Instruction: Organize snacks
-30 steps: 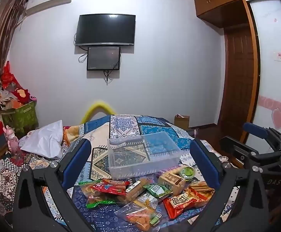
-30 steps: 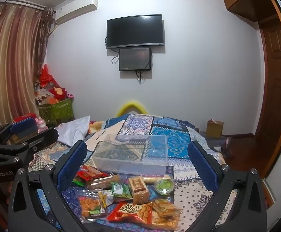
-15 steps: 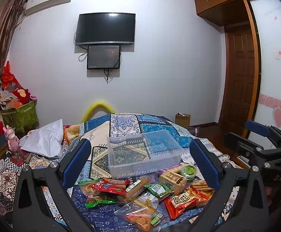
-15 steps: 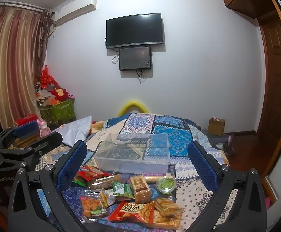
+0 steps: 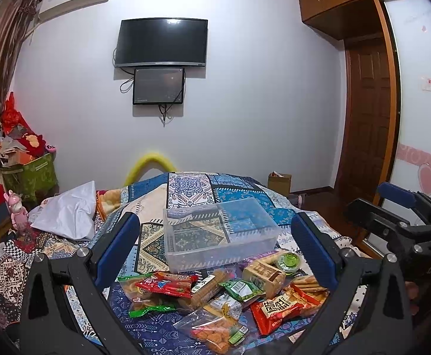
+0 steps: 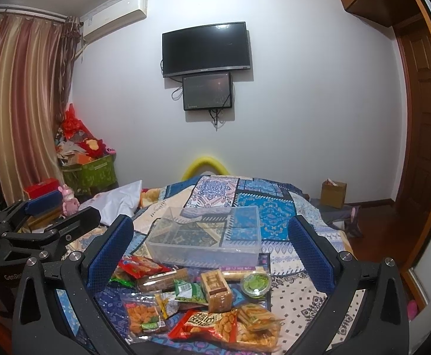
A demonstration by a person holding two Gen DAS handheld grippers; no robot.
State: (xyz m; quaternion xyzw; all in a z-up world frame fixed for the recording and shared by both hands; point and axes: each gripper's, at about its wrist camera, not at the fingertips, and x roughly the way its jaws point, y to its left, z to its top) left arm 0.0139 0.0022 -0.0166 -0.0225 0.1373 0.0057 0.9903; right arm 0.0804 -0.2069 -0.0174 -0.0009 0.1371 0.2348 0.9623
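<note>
Bed (image 5: 186,186) with patchwork quilt carries everything. White pillow (image 5: 67,210) at left, green basket (image 6: 91,174) of clutter by the curtain, cardboard box (image 6: 334,193) on floor near the door, TV (image 5: 162,43) on far wall.

Clear plastic bin (image 5: 218,233) sits mid-quilt, nothing in it. Snack pile just in front of it: red peanut bag (image 6: 212,325), orange cracker bag (image 6: 143,316), green packet (image 6: 190,291), brown biscuit pack (image 6: 215,287), green jelly cup (image 6: 256,283).

Left gripper (image 5: 215,245) and right gripper (image 6: 206,251): jaws wide apart, holding nothing, both above the pile, well clear of it. The bin shows between each pair of fingers.
</note>
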